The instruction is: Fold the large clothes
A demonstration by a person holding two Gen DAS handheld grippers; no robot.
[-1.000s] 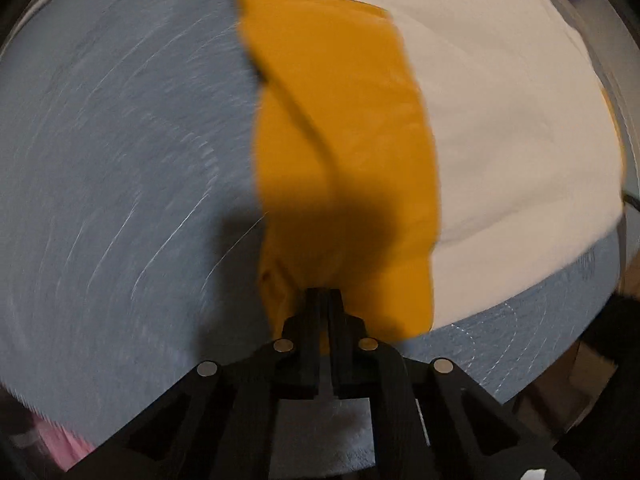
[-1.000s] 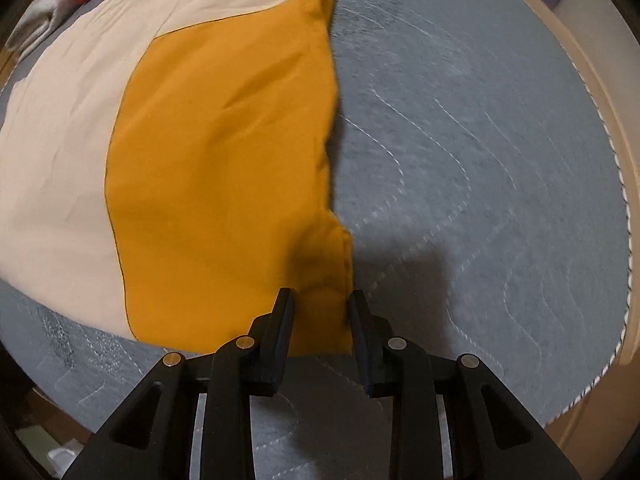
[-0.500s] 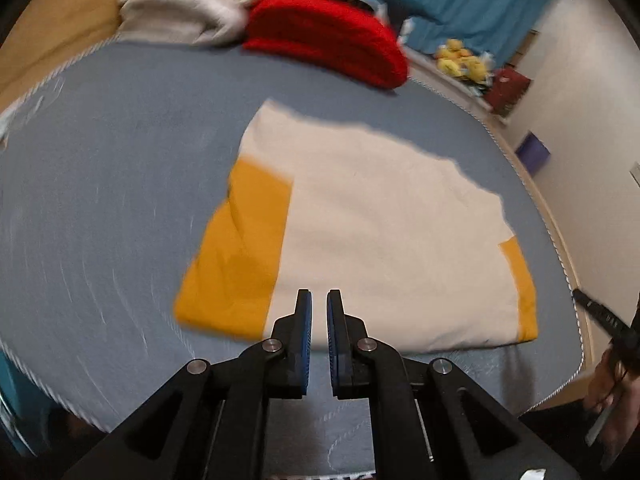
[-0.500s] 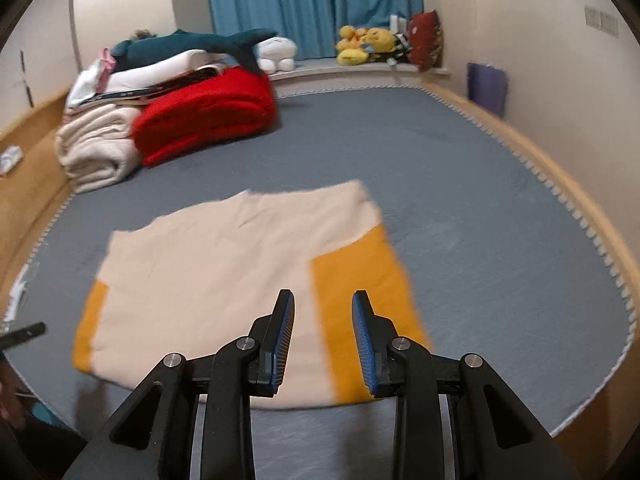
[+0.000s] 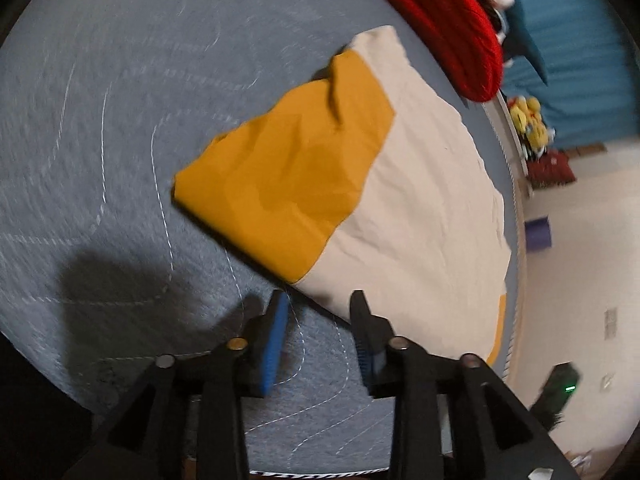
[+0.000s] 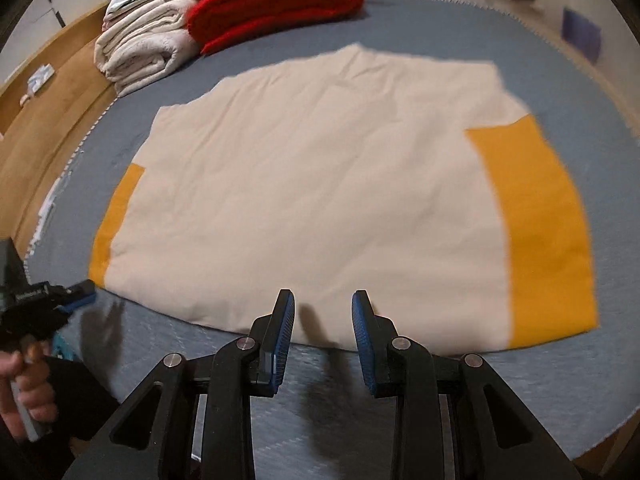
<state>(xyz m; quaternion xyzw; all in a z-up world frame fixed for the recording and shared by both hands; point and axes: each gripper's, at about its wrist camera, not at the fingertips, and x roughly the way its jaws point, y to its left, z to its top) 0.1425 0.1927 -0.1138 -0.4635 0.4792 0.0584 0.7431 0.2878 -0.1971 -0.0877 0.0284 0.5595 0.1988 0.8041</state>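
Observation:
A large cream garment (image 6: 320,200) with orange side panels lies spread flat on the grey quilted bed (image 6: 580,380). Its orange panels show at the right (image 6: 548,240) and left (image 6: 116,216) edges. In the left wrist view the garment (image 5: 420,220) lies ahead with a rumpled orange panel (image 5: 296,172) on its left. My left gripper (image 5: 318,300) is open and empty, just off the garment's near edge. My right gripper (image 6: 323,300) is open and empty, at the middle of the near hem. My left gripper also shows in the right wrist view (image 6: 76,296), held in a hand.
A red folded blanket (image 6: 276,4) and a rolled cream blanket (image 6: 140,52) lie at the bed's far side, with stuffed toys (image 5: 528,124) and a blue curtain (image 5: 580,40) behind. A wooden bed frame (image 6: 40,120) runs along the left. A purple box (image 6: 580,36) stands by the wall.
Both grippers let go of the orange panels and pulled back from the garment. The left gripper has opened wider and swung left; the right now faces the middle of the near hem.

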